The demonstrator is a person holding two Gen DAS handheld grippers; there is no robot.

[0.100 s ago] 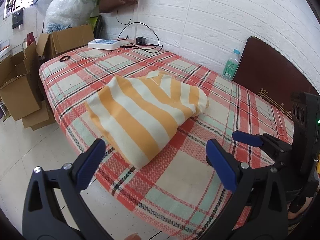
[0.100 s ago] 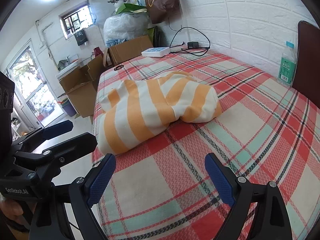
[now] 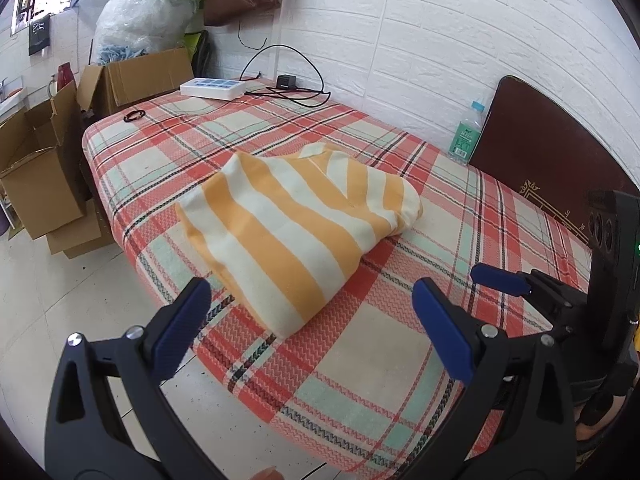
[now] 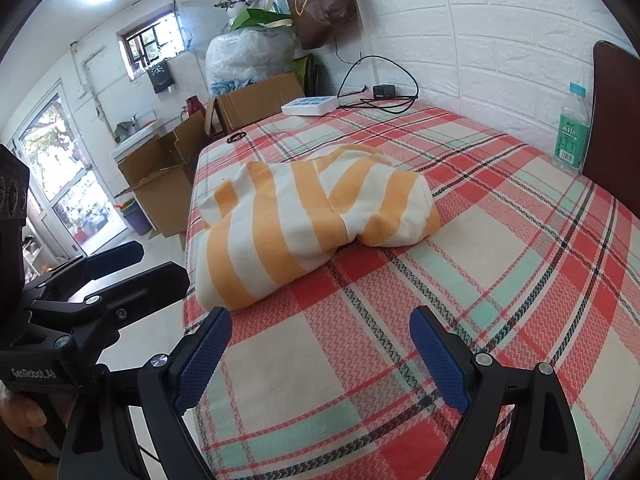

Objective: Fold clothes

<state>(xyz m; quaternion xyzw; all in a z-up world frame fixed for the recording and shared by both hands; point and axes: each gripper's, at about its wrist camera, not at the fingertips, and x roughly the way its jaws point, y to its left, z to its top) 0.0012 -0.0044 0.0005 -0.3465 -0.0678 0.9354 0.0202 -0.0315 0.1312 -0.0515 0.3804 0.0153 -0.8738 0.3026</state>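
An orange-and-cream striped garment (image 3: 296, 224) (image 4: 312, 220) lies folded into a thick bundle on the plaid bed cover (image 3: 384, 360) (image 4: 500, 264), near the bed's left edge. My left gripper (image 3: 312, 328) is open, held back from the bundle's near corner and above the bed's front edge, with nothing between its blue pads. My right gripper (image 4: 320, 356) is open too, over bare cover to the right of the bundle. Each gripper shows at the side of the other's view: the right gripper (image 3: 500, 280), the left gripper (image 4: 116, 256).
A plastic bottle (image 3: 466, 132) (image 4: 570, 128) stands by the dark headboard (image 3: 552, 168). A white power strip (image 3: 212, 88), a charger with cables (image 3: 288, 84) and a black ring (image 3: 134, 116) lie at the far end. Open cardboard boxes (image 3: 44, 176) sit on the tiled floor at the left.
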